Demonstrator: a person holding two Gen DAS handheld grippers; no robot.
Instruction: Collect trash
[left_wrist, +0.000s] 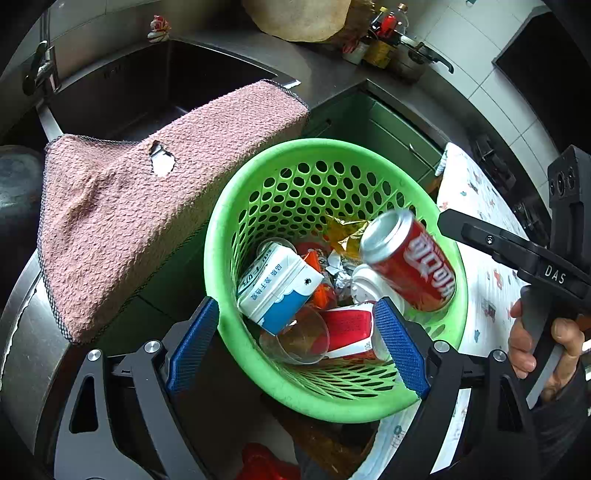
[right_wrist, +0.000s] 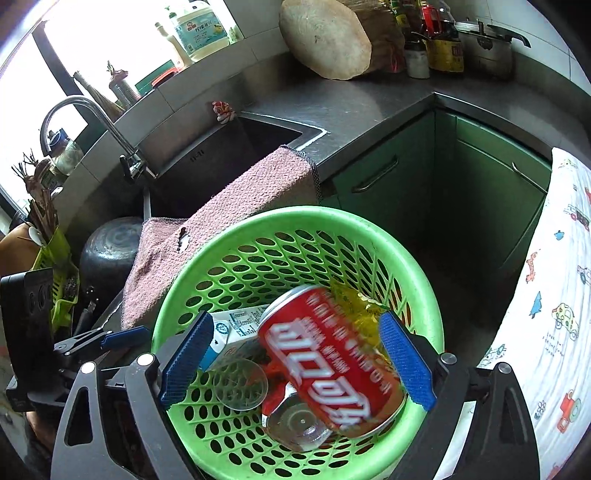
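The right claw (right_wrist: 295, 362) stands released, its blue pads spread wide at the lower middle of the right wrist view. Between them, touching neither, is the red soda can (right_wrist: 332, 365), blurred and tilted with its silver end toward the bottom of the frame. In the left wrist view the same can (left_wrist: 408, 260) shows at the right inside of the green basket (left_wrist: 221, 236), lying slanted above the other trash, with the right claw's black finger just beside it at the right edge.

The left claw (left_wrist: 299, 343) is also released, its blue pads straddling the basket's near rim at the lower middle of the frame; the can lies up and right of it, apart.

Below the can in the basket lie a blue-and-white milk carton (left_wrist: 277, 291), a clear plastic cup (left_wrist: 295, 338), a red paper cup (left_wrist: 349, 328), crumpled foil and a yellow wrapper (left_wrist: 343, 230).

A pink towel (left_wrist: 147, 218) hangs over the edge of the sink (left_wrist: 122, 85) at the left, touching the basket. A patterned white cloth (left_wrist: 487, 288) lies to the right. The steel counter (right_wrist: 351, 107) crosses the upper frame, carrying bottles and a round wooden board (right_wrist: 325, 40).
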